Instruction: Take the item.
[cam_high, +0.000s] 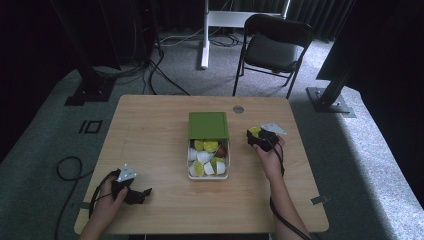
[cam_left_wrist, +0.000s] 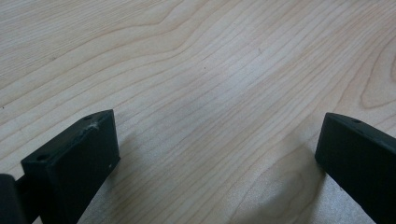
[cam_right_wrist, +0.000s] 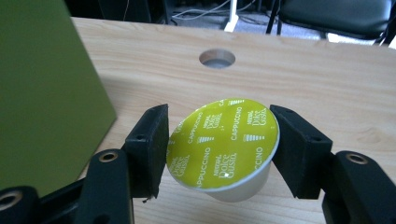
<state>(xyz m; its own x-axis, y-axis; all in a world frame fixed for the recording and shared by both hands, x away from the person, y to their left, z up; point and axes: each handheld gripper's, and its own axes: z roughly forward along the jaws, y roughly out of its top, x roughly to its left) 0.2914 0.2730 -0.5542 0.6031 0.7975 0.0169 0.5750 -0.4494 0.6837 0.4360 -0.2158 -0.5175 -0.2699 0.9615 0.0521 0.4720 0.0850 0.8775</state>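
**Yellow-lidded capsule clamped at the box's right**

Wooden table (cam_high: 150, 130) carried everything. At about seven o'clock on it, the left gripper (cam_high: 142, 194) lay low near the front edge, its jaws spread wide with only bare wood grain between them. At the centre sat a white box (cam_high: 208, 176) of coffee capsules, yellow and white tops mixed, with its green lid (cam_high: 208, 125) lying at twelve o'clock from it. At three o'clock from that lid, the right gripper (cam_high: 254, 136) was clenched on a yellow-lidded capsule (cam_right_wrist: 223, 142), one pad against each side of its rim, held just off the tabletop. A round cable hole (cam_right_wrist: 217, 59) lay at twelve o'clock from the capsule.
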